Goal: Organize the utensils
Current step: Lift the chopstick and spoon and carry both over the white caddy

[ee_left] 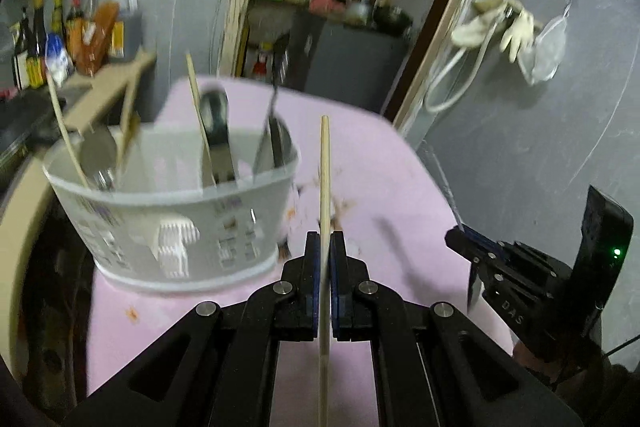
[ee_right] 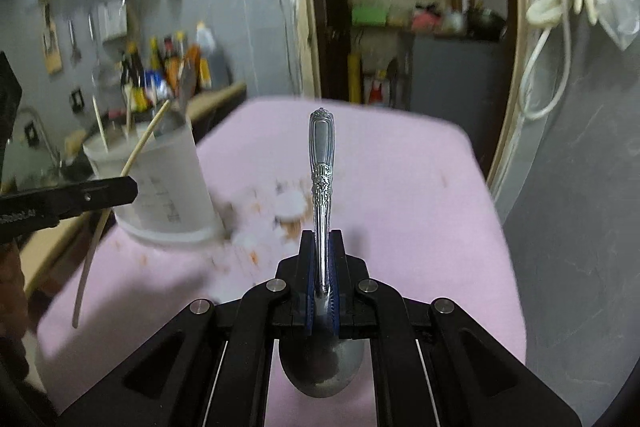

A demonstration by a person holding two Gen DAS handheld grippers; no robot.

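My left gripper is shut on a wooden chopstick that points up and forward, just right of the white utensil basket. The basket holds spoons, a fork and chopsticks. My right gripper is shut on a silver spoon, handle forward and bowl toward the camera. In the right wrist view the basket stands at the left, with the left gripper's finger and its chopstick in front of it.
Both grippers are over a pink table with orange stains. Sauce bottles stand on a counter at the left. A doorway with shelves lies behind. Gloves and a cable hang on the grey wall at the right.
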